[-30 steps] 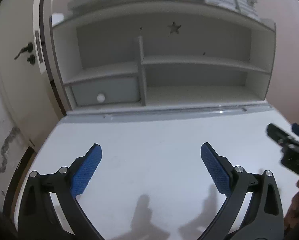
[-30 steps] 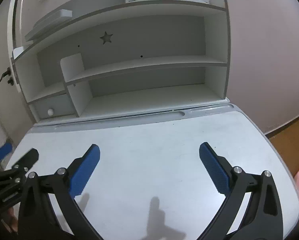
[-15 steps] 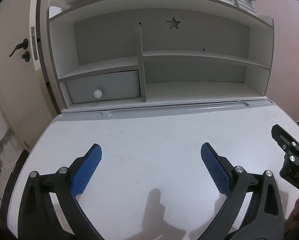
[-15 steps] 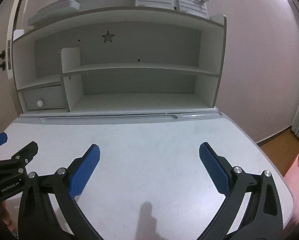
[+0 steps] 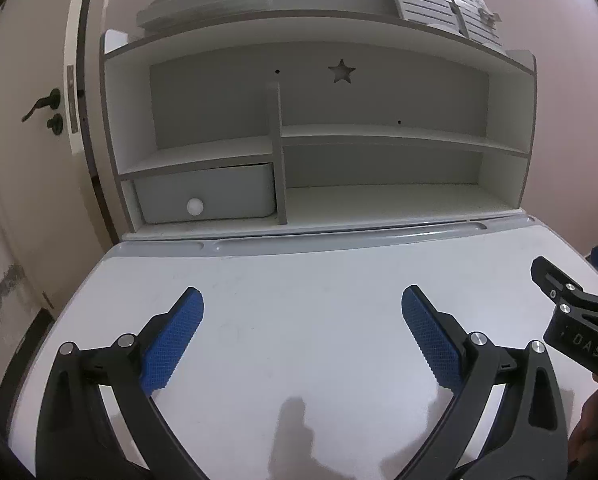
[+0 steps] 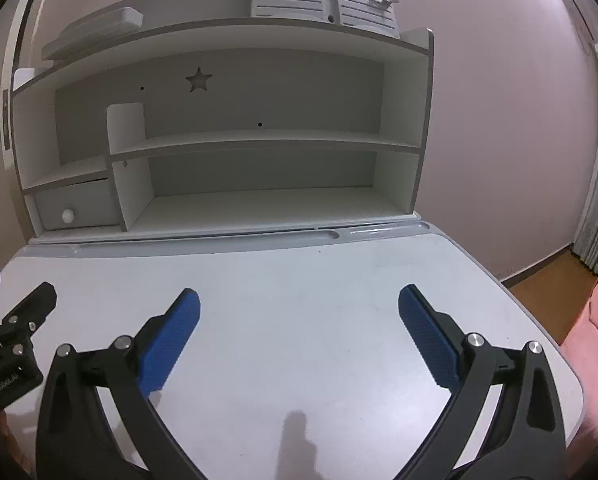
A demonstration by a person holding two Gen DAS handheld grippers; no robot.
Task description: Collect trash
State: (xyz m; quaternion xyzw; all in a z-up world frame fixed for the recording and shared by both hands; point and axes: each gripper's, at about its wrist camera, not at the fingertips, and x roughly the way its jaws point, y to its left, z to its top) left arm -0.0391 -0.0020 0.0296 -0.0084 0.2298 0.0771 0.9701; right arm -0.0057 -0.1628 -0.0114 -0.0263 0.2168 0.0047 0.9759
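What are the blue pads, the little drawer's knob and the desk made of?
Blue pads: probably rubber, judging by the matte, crosshatched grip texture. Knob: a smooth white ball, likely plastic, though painted wood is possible. Desk: it looks like laminated board, with a flat, faintly shiny white top and a grey molded strip, seemingly plastic, along the back.

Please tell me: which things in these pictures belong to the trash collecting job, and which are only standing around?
For the job:
- left gripper, open, holding nothing
- right gripper, open, holding nothing
- no trash visible

Only standing around:
- white desk top
- white shelf unit with star cutout
- grey drawer with round white knob
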